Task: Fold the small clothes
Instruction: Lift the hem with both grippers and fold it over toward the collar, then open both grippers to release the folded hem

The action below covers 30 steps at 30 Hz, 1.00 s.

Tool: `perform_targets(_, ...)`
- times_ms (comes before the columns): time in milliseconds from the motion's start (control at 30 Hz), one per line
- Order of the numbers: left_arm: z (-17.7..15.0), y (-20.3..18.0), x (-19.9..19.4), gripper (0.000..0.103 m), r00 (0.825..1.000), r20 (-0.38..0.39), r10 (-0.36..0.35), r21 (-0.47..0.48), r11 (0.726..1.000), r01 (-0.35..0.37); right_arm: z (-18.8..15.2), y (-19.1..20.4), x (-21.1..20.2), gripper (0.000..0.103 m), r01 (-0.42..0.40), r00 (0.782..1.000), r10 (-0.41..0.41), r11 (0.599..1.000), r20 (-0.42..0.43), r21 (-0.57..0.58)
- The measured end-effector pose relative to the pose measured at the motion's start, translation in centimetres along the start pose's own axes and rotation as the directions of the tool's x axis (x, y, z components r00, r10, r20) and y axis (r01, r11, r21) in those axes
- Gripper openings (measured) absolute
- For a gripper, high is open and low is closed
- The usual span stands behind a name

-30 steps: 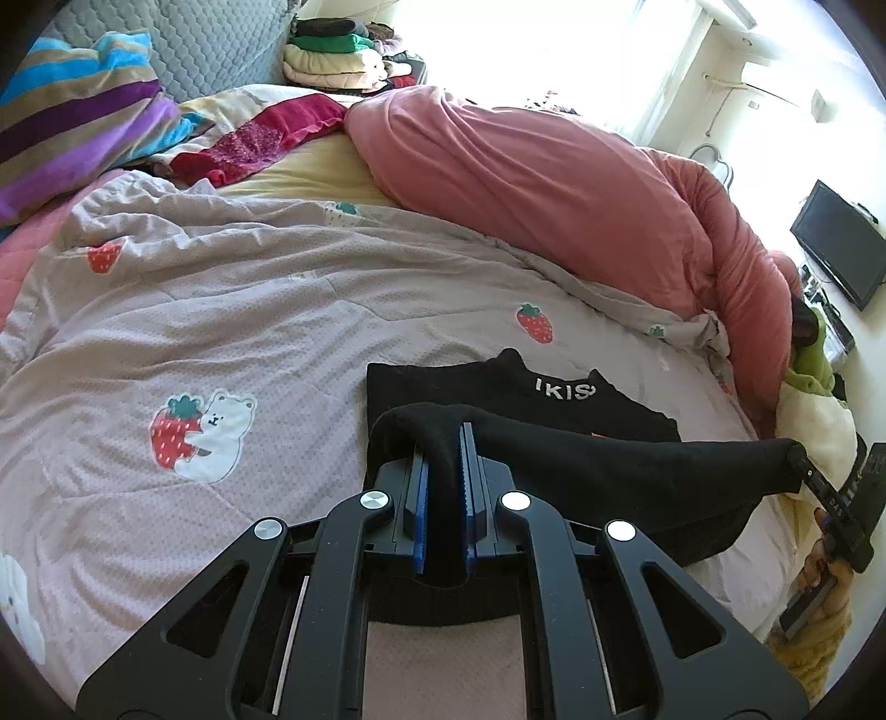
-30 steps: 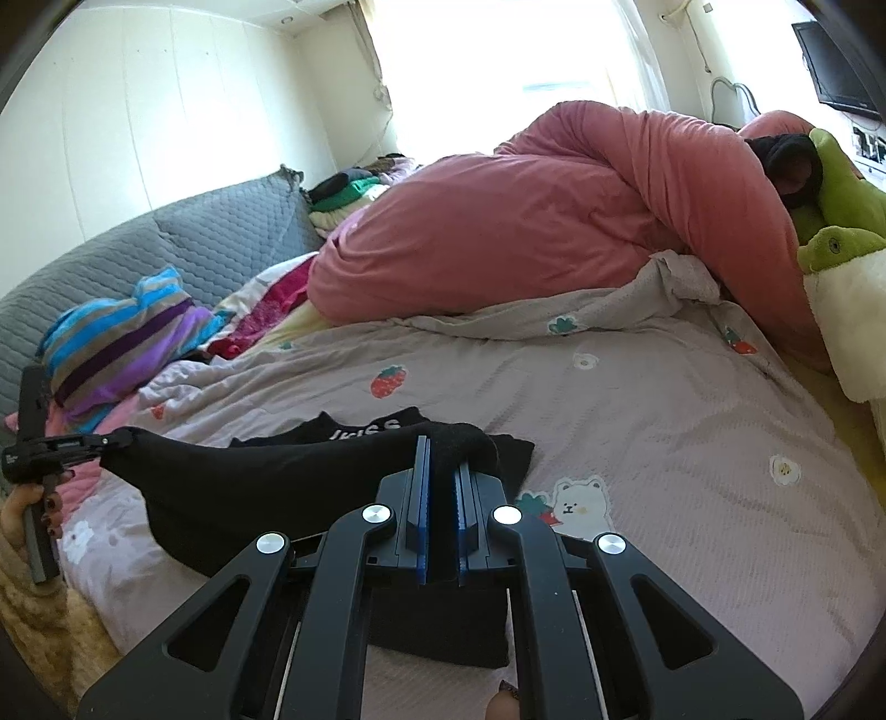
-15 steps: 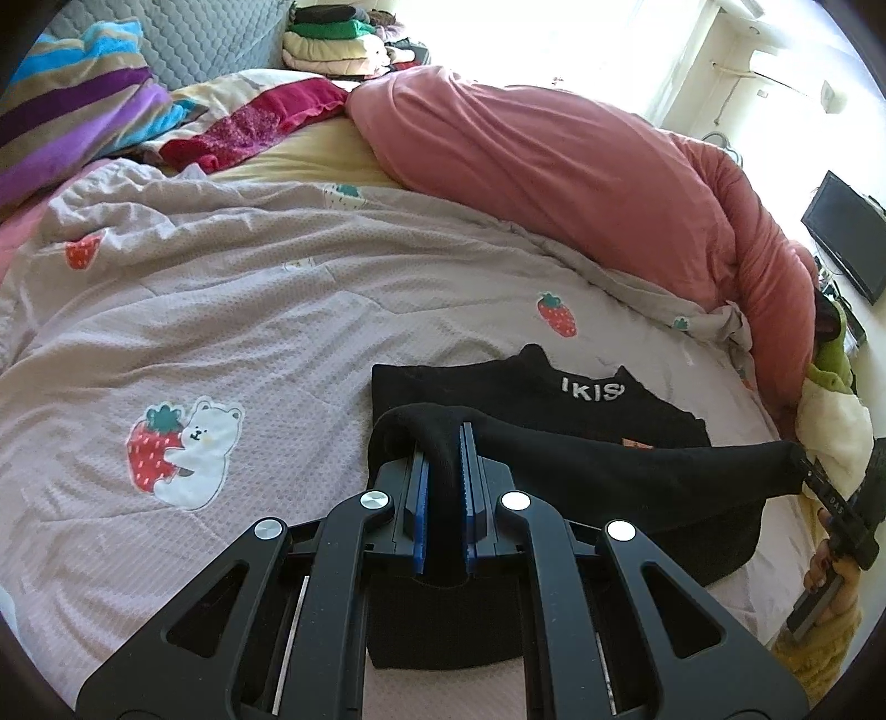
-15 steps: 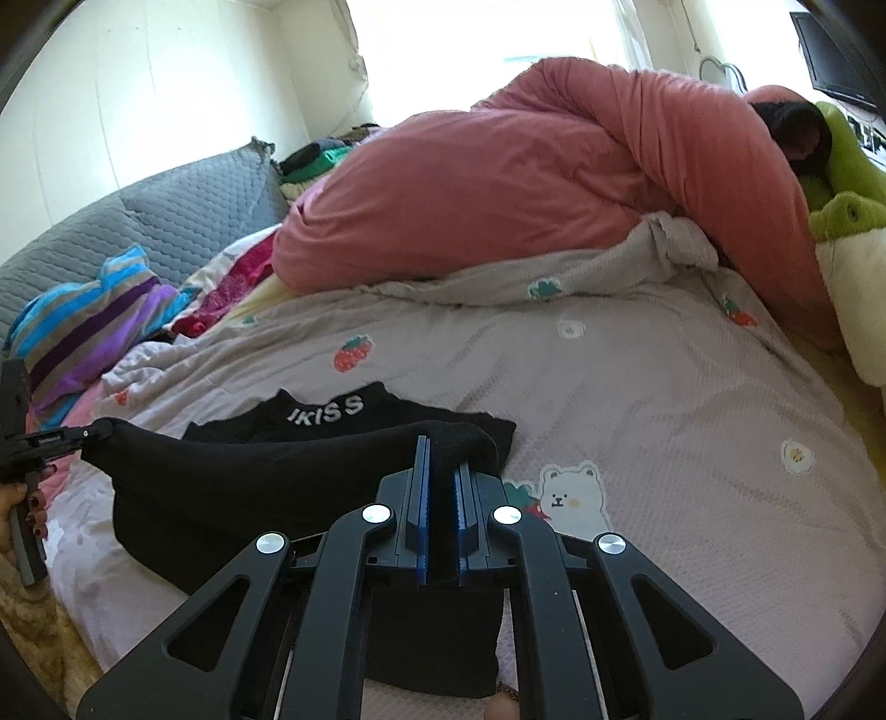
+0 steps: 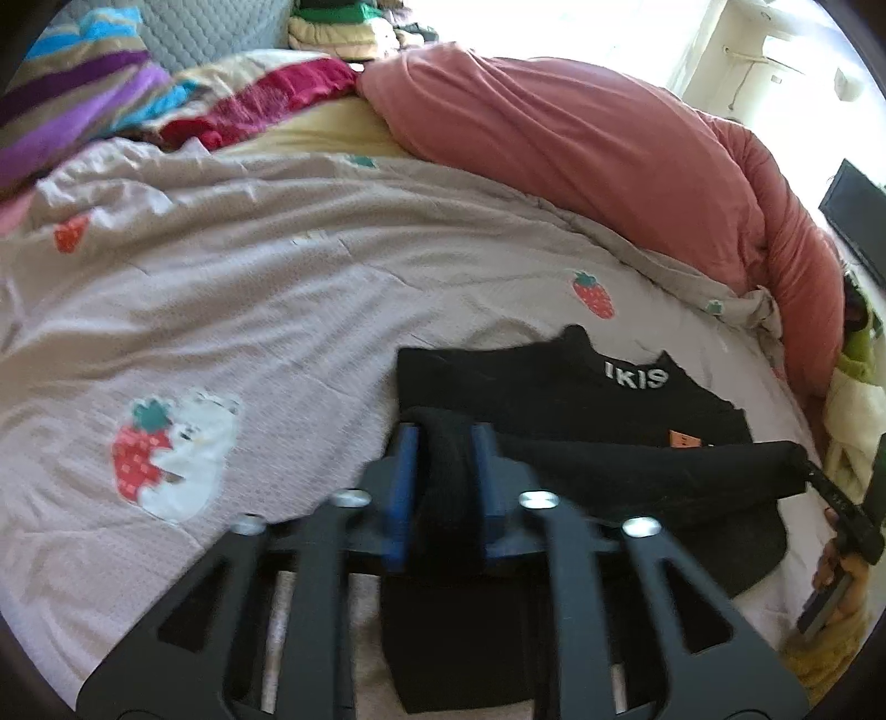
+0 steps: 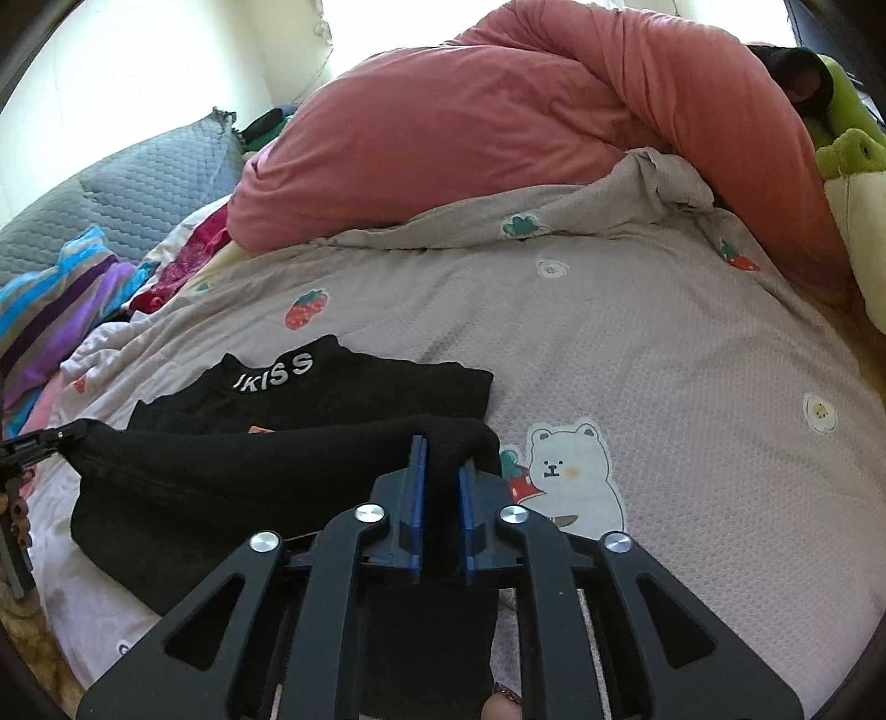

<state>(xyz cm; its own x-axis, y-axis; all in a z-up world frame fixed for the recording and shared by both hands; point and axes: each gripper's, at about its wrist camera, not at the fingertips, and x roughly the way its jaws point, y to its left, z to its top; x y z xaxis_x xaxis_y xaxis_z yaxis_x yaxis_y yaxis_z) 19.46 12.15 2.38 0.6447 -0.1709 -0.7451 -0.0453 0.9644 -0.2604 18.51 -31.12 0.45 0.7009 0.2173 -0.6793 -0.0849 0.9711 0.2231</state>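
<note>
A black top [image 5: 554,387] with white "IKISS" lettering on its collar lies on the grey strawberry-print quilt [image 5: 221,277]. Its near edge is lifted and doubled over toward the collar, stretched between both grippers. My left gripper [image 5: 443,437] holds the fold's left end between its blue pads, and its jaws are opening. My right gripper [image 6: 440,454] has the right end of the top [image 6: 332,399] between its pads, and its jaws are opening too. Each gripper shows in the other's view: right gripper [image 5: 830,487], left gripper [image 6: 33,443].
A bulky pink duvet [image 5: 554,138] is heaped along the far side of the bed. A striped pillow [image 5: 66,99] and folded clothes [image 5: 343,27] lie at the back left. A green plush toy [image 6: 847,144] sits at the right edge.
Both grippers sank toward the quilt and carried the fold forward over the top. The pads of both, tight on the cloth before, now stand apart.
</note>
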Motion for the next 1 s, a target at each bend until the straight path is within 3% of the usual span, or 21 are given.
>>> perform_targets(33,0.0,0.1,-0.3,0.029,1.0,0.012,0.004,0.003,1.0,-0.004,0.0,0.0,0.0,0.038,0.016,1.0,-0.016,1.0,0.001,0.003)
perform_targets(67,0.1,0.2,-0.6,0.029,1.0,0.021,0.001,0.004,1.0,-0.001,0.0,-0.1,0.0,0.042,0.025,1.0,-0.025,1.0,0.004,0.006)
perform_targets(367,-0.9,-2.0,-3.6,0.041,0.995,0.097,-0.001,0.109,0.994,-0.01,0.2,1.2,-2.8,0.048,0.048,0.995,-0.046,0.998,0.087,-0.026)
perform_targets(533,-2.6,-4.0,-3.5,0.041,0.998,0.06,-0.028,0.184,0.983,0.016,-0.5,3.5,-4.1,0.047,0.022,0.995,-0.009,0.992,0.102,-0.121)
perform_targets(667,-4.5,-5.3,-2.2,0.038,0.999,0.0,-0.032,0.234,0.972,0.031,-1.8,5.9,-3.9,0.027,-0.02,0.998,0.032,0.977,0.053,-0.214)
perform_targets(833,-6.3,-6.3,-0.3,0.036,0.998,-0.053,-0.018,0.271,0.962,0.031,-3.8,8.2,-3.0,0.025,-0.078,0.997,0.076,0.959,-0.018,-0.272)
perform_targets(1000,-7.1,-6.8,1.8,0.036,0.997,-0.06,0.054,0.329,0.944,-0.032,-5.4,9.2,-1.0,0.025,-0.085,0.995,0.063,0.951,-0.082,-0.298)
